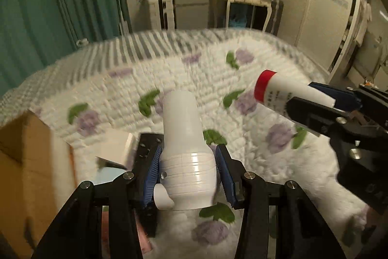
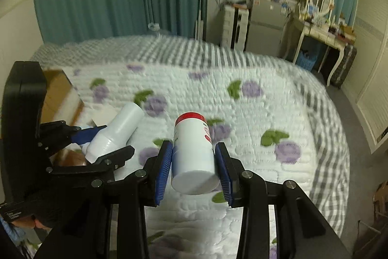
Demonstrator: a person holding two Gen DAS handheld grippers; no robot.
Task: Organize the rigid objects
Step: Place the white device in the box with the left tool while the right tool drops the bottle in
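R gripper clamps red-cap bottle | L gripper clamps white bottle

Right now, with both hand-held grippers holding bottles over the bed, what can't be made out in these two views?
- Cardboard box, left wrist view: cut by the left edge; contents hidden.
- Red-capped bottle label, both views: print too small, partly behind the right hand-held gripper pads.
- White bottle base, left wrist view: hidden behind the left hand-held gripper.
- Bedspread, both views: motion-blurred.
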